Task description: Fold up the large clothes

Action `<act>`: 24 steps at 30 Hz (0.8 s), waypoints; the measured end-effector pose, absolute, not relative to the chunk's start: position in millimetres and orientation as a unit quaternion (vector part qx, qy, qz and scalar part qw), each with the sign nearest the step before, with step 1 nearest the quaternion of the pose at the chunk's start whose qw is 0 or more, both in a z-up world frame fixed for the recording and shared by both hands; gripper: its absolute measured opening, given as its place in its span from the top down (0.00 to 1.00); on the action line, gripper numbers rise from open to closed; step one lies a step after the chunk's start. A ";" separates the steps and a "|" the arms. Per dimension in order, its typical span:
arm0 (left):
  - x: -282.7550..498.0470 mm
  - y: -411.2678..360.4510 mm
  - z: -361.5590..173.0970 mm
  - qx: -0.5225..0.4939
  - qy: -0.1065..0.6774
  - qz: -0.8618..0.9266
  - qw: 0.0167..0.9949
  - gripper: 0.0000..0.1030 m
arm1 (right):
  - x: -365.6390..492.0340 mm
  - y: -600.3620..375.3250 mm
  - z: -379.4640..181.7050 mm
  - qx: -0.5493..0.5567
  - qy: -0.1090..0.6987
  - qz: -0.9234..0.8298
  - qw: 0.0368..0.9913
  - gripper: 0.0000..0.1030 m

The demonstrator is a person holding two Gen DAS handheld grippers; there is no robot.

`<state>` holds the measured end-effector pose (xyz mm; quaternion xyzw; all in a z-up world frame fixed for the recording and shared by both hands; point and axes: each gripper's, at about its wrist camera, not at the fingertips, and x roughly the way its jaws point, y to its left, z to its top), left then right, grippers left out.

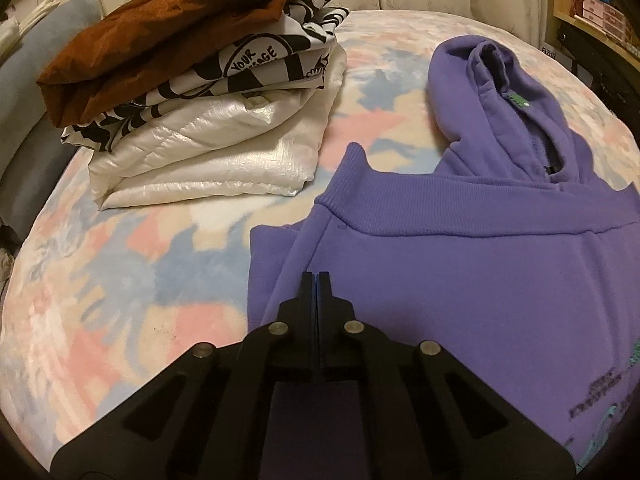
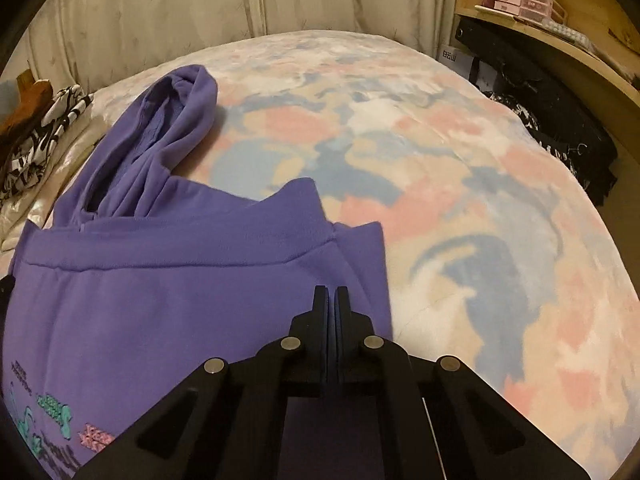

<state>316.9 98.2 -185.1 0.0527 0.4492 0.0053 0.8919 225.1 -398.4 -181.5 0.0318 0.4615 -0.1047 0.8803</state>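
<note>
Lying half-folded on the bed, the purple hoodie has a clenched left gripper and right gripper over its near side edges, presumably for the next fold.

Left gripper and right gripper: matte black two-finger units, each with narrow flat-sided fingers stepped at the tip, angular linkage arms with elongated cut-out slots, and four round silver pivot pins set in an arc across the linkage.
</note>
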 end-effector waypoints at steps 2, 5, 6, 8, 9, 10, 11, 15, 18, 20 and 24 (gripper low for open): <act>307.9 97.5 -177.0 0.048 0.450 0.001 0.892 0.99 | 223.8 -393.0 -173.3 0.048 0.462 -0.089 0.881 0.93; 285.9 94.1 -161.0 0.048 0.445 -0.005 0.894 0.99 | 207.7 -367.6 -155.6 0.051 0.457 -0.062 0.886 0.89; 277.1 92.7 -155.9 0.047 0.444 -0.007 0.895 0.98 | 200.6 -357.4 -149.8 0.051 0.455 -0.052 0.887 0.87; 253.9 87.3 -145.3 0.044 0.442 -0.021 0.896 0.98 | 186.0 -336.0 -141.1 0.052 0.452 -0.032 0.890 0.79; 243.2 84.8 -141.7 0.041 0.440 -0.026 0.897 0.98 | 177.6 -324.6 -138.1 0.054 0.451 -0.021 0.891 0.72; 228.4 81.5 -137.9 0.036 0.438 -0.032 0.898 0.98 | 170.6 -314.9 -136.0 0.055 0.449 -0.012 0.892 0.68; 218.1 79.0 -136.3 0.033 0.437 -0.036 0.898 0.98 | 161.3 -302.2 -133.9 0.055 0.446 0.000 0.893 0.68; 179.6 66.5 -138.6 0.027 0.434 -0.039 0.900 0.98 | 131.0 -259.4 -134.2 0.056 0.444 0.040 0.894 0.68; 163.2 62.8 -153.3 0.022 0.443 -0.031 0.896 0.98 | 112.2 -236.1 -144.6 0.052 0.452 0.058 0.889 0.68; 158.4 63.1 -168.8 0.028 0.457 -0.010 0.889 0.98 | 101.6 -226.7 -158.1 0.042 0.467 0.059 0.882 0.68; 145.0 74.7 -185.3 0.027 0.455 0.016 0.890 0.98 | 81.8 -233.6 -174.3 0.033 0.475 0.051 0.878 0.68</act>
